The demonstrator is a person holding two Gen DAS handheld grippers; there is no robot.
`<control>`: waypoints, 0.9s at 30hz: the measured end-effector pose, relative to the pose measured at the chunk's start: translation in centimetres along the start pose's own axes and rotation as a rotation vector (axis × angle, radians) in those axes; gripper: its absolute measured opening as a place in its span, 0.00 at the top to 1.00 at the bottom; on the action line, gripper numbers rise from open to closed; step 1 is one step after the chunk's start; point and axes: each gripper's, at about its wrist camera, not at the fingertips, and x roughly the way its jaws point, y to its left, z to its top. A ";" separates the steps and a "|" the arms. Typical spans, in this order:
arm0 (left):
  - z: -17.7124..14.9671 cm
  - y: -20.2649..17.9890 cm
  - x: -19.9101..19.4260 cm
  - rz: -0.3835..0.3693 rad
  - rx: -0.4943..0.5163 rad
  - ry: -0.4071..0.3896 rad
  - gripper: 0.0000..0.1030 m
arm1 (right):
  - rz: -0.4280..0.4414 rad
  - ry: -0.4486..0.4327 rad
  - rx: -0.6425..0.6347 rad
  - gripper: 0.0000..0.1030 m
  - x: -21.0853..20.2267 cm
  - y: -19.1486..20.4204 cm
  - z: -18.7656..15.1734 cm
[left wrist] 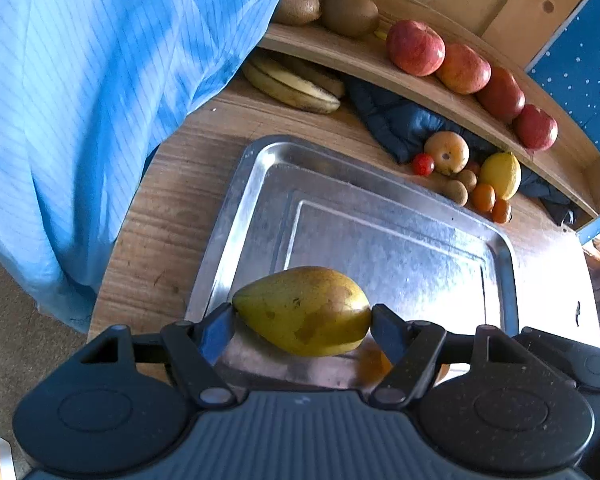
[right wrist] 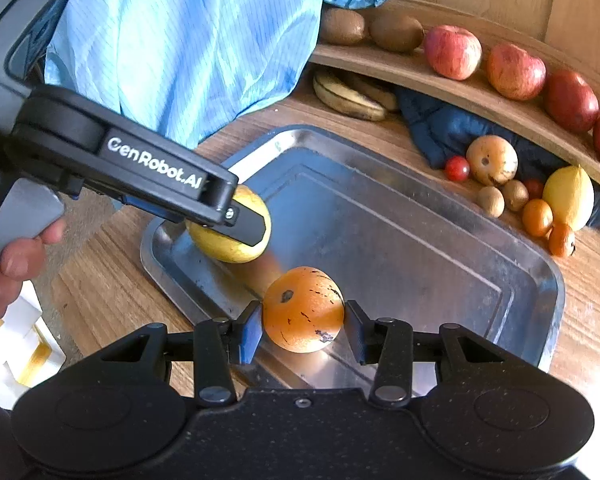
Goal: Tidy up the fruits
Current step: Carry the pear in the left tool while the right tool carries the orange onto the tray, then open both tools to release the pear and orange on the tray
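My left gripper (left wrist: 302, 316) is shut on a yellow-green pear (left wrist: 304, 310), held lengthwise over the near end of a steel tray (left wrist: 256, 184). In the right wrist view the same pear (right wrist: 220, 244) shows behind the left gripper (right wrist: 244, 224), low over the tray's (right wrist: 420, 208) left corner. My right gripper (right wrist: 303, 326) is shut on a speckled orange (right wrist: 303, 310) above the tray's near edge. The orange's edge (left wrist: 376, 364) peeks out under the pear in the left wrist view.
A curved wooden shelf (right wrist: 440, 76) carries kiwis (right wrist: 396, 32) and red apples (right wrist: 452, 52). Bananas (right wrist: 348, 100), a dark blue cloth (right wrist: 440, 128), a lemon (right wrist: 568, 196), and several small fruits (right wrist: 492, 160) lie on the wooden table (left wrist: 172, 208). A person's blue garment (left wrist: 100, 80) hangs left.
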 end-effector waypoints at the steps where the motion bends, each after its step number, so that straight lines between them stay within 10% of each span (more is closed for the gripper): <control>1: -0.1 0.0 0.0 0.002 0.002 0.002 0.25 | 0.000 0.002 0.001 0.56 0.0 0.0 -0.1; 16: -1.2 -0.8 -0.1 0.043 0.027 -0.004 0.24 | 0.013 -0.012 0.006 0.54 -0.7 -0.2 -1.1; 27: -2.6 -2.0 -2.0 0.067 0.069 0.005 0.13 | 0.022 -0.041 0.004 0.26 -2.8 -0.6 -1.8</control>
